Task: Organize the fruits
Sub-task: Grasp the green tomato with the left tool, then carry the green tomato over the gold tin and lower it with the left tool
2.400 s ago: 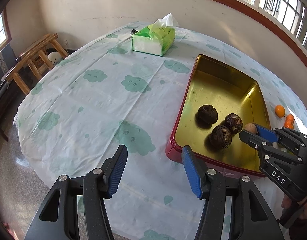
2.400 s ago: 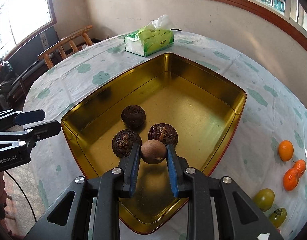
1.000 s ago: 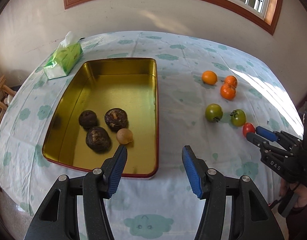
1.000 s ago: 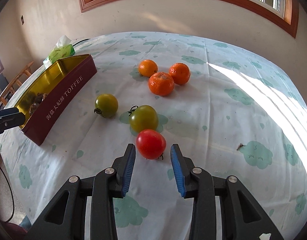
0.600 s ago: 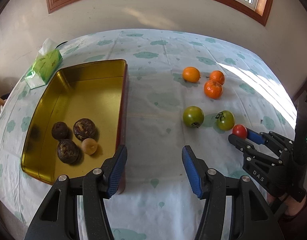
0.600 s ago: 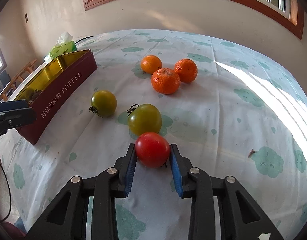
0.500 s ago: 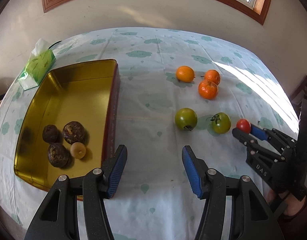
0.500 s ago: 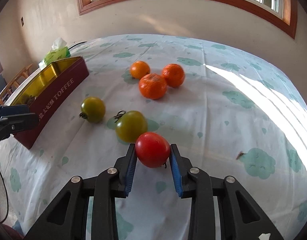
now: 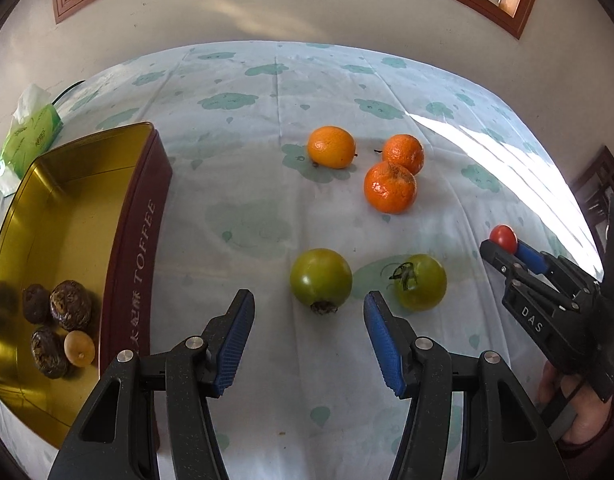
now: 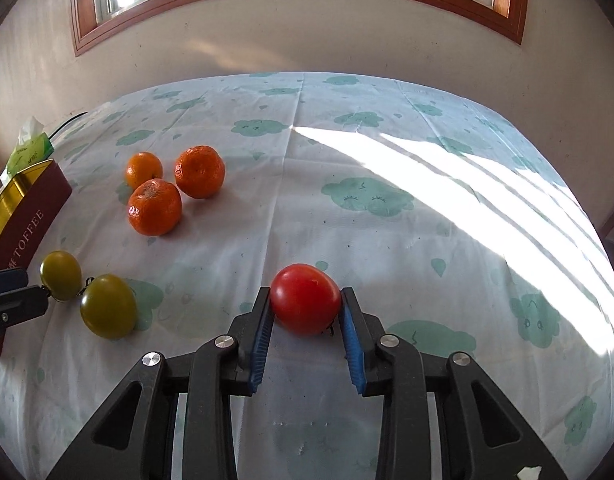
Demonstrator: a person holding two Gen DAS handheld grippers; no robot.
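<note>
Red tomato (image 10: 305, 298), underside hidden, sits clamped in right tool (image 10: 307, 312).

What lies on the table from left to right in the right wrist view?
Tissue box → toffee tin → smaller green tomato → larger green tomato → cluster of three oranges → red tomato held between the right gripper fingers.

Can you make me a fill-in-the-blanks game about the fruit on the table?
1. The right tool grips a ___ tomato.
2. The left tool is open and holds ___.
3. There are ___ oranges on the cloth.
4. The gold tin has the word ___ on its side.

Answers: red; nothing; three; TOFFEE
</note>
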